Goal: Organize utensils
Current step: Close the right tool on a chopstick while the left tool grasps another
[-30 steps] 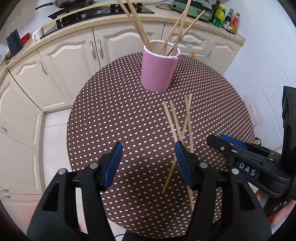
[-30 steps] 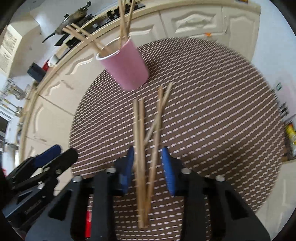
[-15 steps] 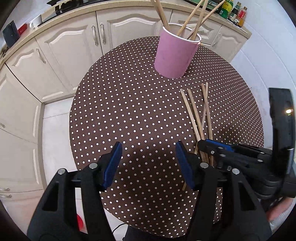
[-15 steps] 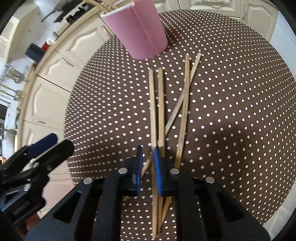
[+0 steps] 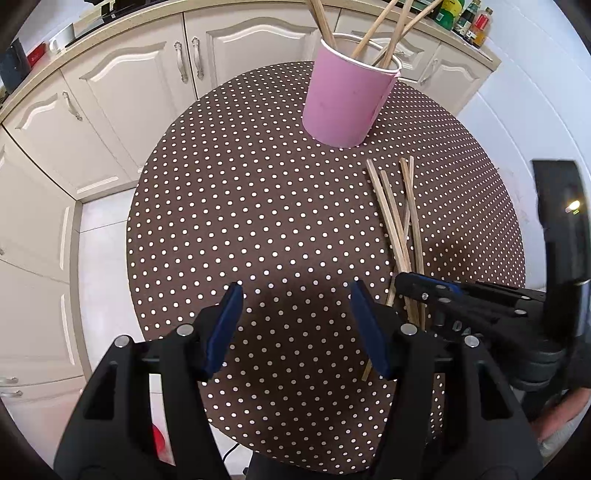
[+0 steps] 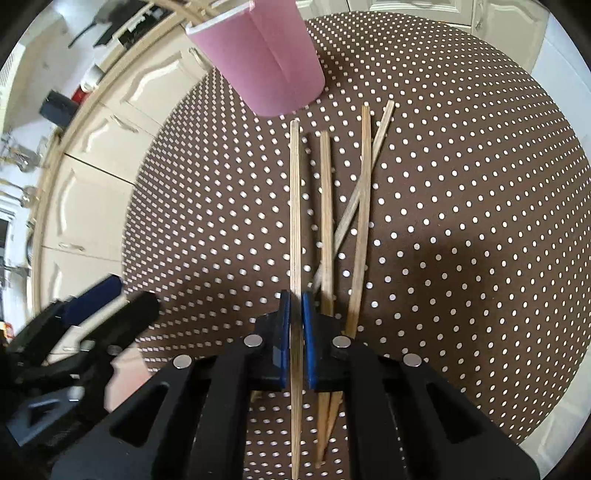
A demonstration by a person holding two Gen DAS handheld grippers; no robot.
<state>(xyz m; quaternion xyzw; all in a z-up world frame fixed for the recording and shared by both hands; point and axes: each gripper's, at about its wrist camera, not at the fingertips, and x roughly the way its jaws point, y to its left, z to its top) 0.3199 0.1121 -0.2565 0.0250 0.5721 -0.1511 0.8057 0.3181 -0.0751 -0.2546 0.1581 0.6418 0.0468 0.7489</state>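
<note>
Four loose chopsticks [image 6: 325,221] were seen lying on the dotted round table [image 5: 221,221], just on the near side of a pink cup [image 5: 347,99], with two of them crossed. Several more chopsticks [image 5: 373,29] were already stood in the cup, leaning out over its rim, so part of the tidying could be judged as done.

The right gripper [image 6: 295,325] was pointed steeply down over the near ends of the loose group, and its blue pads were pinched narrowly on the leftmost chopstick [image 6: 294,206], which ran straight between them toward the cup. That stick was still shown close to the tablecloth; whether it had been raised off it could not be told. The other three were left untouched beside it, to its right.

The left gripper [image 5: 295,325] was held over bare cloth to the left of the sticks, its jaws fairly wide with nothing between them.

What remained, by this reading, was for the gripped stick to be carried to the cup and dropped in, and for the three others to be taken after it. The crossed pair was judged likely to shift when one was pulled.
</note>
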